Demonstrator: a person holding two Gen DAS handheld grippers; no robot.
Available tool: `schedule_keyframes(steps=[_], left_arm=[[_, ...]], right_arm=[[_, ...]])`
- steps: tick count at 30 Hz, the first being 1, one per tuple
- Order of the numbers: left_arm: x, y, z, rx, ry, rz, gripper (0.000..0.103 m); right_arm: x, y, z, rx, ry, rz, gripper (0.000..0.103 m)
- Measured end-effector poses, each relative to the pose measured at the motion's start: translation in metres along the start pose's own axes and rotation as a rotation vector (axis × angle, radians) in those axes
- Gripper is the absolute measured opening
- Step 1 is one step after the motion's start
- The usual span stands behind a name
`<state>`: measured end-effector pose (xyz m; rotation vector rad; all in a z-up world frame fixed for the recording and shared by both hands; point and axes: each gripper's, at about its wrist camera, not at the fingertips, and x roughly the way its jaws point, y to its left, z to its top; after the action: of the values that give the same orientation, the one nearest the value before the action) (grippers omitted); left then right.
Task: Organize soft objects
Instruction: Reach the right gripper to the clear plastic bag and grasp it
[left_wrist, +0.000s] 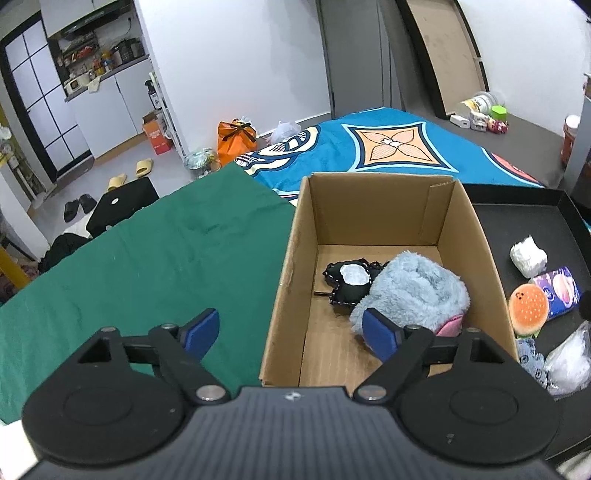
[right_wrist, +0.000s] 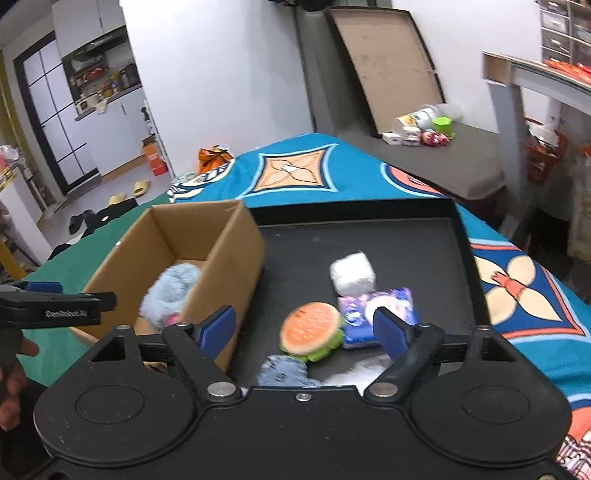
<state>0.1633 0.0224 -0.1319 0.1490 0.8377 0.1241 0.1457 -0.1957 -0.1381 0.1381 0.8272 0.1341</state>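
A cardboard box (left_wrist: 295, 258) (right_wrist: 240, 251) holds a fluffy blue plush (left_wrist: 410, 291) (right_wrist: 168, 291) and a black pouch with a white patch (left_wrist: 349, 282). A black tray (right_wrist: 388, 236) (left_wrist: 491, 229) to its right holds a burger plush (right_wrist: 312, 330) (left_wrist: 528, 308), a purple packet (right_wrist: 380, 306) (left_wrist: 559, 288), a white wad (right_wrist: 352, 273) (left_wrist: 528, 254), a blue patterned cloth (right_wrist: 282, 371) (left_wrist: 528, 358) and a clear bag (left_wrist: 569, 362). My left gripper (left_wrist: 291, 332) is open and empty over the box's near left wall. My right gripper (right_wrist: 306, 328) is open above the burger plush.
A green cloth (left_wrist: 147, 258) covers the surface left of the box. A blue patterned blanket (left_wrist: 388, 147) (right_wrist: 535, 288) lies behind and to the right. Small items (right_wrist: 424, 129) sit on a grey surface at the back.
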Motion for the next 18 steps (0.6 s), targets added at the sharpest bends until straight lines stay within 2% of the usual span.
schedule_keyframes(steps=[12, 18], left_arm=[[0.001, -0.017, -0.001, 0.096, 0.017, 0.042, 0.087], [0.003, -0.026, 0.0, 0.132, 0.029, 0.062, 0.091]], right_arm=[[0.006, -0.037, -0.029, 0.117, 0.027, -0.008, 0.085], [0.017, -0.047, -0.044, 0.128, 0.063, -0.017, 0.085]])
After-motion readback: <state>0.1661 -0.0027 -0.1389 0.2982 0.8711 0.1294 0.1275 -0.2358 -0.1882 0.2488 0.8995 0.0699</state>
